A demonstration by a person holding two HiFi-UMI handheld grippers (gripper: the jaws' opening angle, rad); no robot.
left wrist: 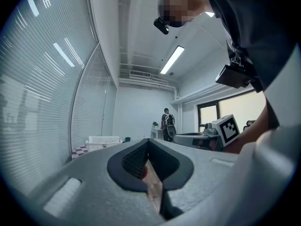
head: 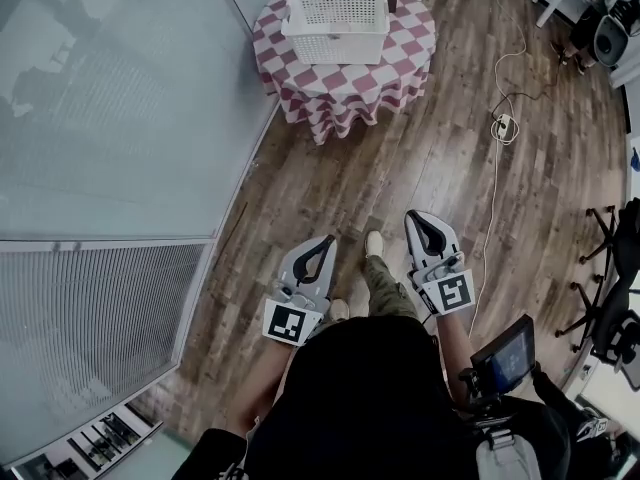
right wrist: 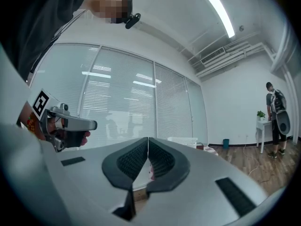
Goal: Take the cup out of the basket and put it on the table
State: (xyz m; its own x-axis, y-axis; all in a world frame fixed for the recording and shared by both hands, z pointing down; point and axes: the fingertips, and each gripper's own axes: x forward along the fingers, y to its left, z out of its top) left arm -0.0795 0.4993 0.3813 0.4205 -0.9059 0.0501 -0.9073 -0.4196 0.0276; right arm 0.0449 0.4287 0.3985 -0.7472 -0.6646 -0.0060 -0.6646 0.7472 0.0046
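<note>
**A:** Grippers, quick?

**B:** I had the left gripper [head: 326, 240] pressed together, pads meeting, nothing between them. Same for the right gripper [head: 419, 218]: jaws closed tip to tip, empty. I held both low, out past my knees, side by side but apart, pointing forward over the wood floor [head: 430, 168].

**A:** Did their own cameras agree?

**B:** Yes. Each gripper view showed the two dark pads touching along the middle line, with only floor in the slot behind them.

**A:** Where was the cup?

**B:** I couldn't make it out in any view. The white basket [head: 337, 23] sat on the round table [head: 400, 63] with the red-and-white checked cloth, well ahead of both grippers. The inside of the basket was too small to read. Something dark stood at the basket's far right corner, and I couldn't tell what it was.

**A:** Surroundings?

**B:** A glass wall [head: 100, 118] with blinds ran along my left, and the table stood just beside it. A power strip [head: 503, 126] on a white cable lay on the floor to the right of the table. A person [right wrist: 275, 121] stood by the far wall, well away from the table.
</note>
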